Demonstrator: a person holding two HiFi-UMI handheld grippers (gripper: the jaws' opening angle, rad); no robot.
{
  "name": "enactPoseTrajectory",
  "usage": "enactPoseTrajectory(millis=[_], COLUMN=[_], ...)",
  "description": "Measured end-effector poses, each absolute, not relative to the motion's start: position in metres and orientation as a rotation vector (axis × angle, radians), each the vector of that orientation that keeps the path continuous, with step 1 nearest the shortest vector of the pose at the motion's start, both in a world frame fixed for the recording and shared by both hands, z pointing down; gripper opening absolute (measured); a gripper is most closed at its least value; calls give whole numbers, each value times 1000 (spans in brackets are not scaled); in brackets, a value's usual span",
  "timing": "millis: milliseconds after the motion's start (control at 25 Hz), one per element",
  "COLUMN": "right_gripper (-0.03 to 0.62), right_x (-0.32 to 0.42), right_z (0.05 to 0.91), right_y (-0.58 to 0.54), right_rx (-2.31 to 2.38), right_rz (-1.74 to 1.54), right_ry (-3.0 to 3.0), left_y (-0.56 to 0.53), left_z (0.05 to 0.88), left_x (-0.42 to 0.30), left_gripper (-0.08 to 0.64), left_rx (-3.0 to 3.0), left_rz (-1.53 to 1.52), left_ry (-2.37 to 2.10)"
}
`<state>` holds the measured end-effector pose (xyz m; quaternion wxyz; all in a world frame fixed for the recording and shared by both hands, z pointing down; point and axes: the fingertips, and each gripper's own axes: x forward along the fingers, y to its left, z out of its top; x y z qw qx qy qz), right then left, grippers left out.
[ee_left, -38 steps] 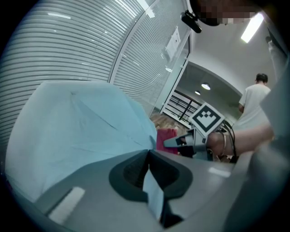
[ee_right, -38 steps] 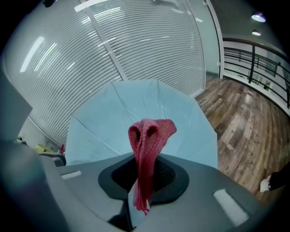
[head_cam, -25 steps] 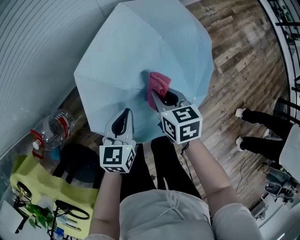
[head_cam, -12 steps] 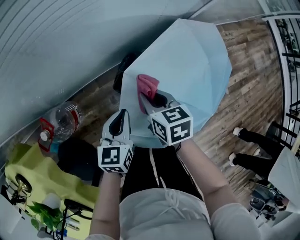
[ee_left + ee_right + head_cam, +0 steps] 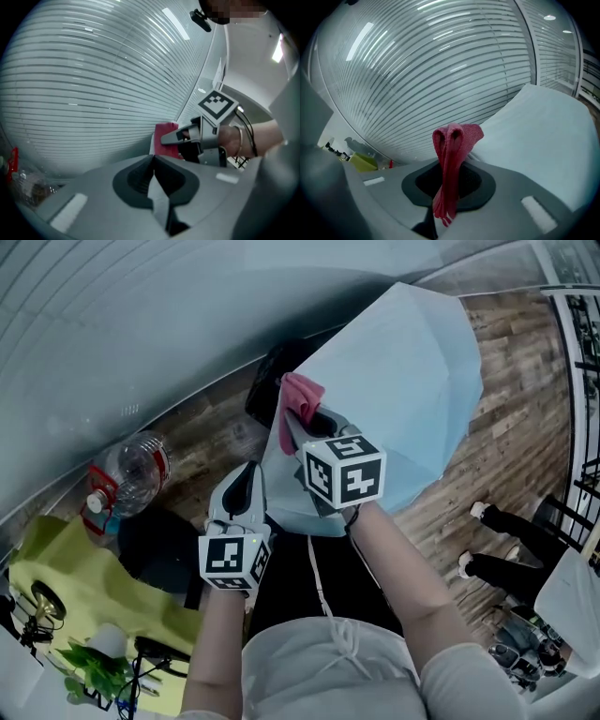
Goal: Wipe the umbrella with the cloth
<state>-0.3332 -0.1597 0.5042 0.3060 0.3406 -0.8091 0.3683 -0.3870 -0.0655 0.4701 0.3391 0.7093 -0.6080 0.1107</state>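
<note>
The right gripper (image 5: 302, 427) is clamping the folded red cloth (image 5: 302, 395), holding it at the open pale-blue umbrella's (image 5: 403, 381) near edge. The left gripper (image 5: 251, 470), jaws together, is apparently pinching the canopy rim. Wiping looks under way, and I judge most of the canopy is still left to do.

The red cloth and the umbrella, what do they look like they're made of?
The cloth looks like soft woven textile, matte red: it droops in limp folds from the right gripper and shows a grainy weave. The umbrella seems thin synthetic fabric, pale blue and smooth, stretched taut into flat panels with seams. Exact fibres can't be told.
</note>
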Motion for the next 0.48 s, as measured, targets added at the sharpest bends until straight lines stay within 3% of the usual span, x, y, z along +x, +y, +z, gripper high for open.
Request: enactPoseTrajectory(millis=[480], right_gripper=[54], right_x=[-286], right_z=[506], right_y=[-154], right_rx=[941], right_rz=[933], right_ry=[-2118], left_y=[-62], left_z=[472], left_x=[-340], left_gripper=[8], left_rx=[1916], left_rz=[330], left_ry=[-1529])
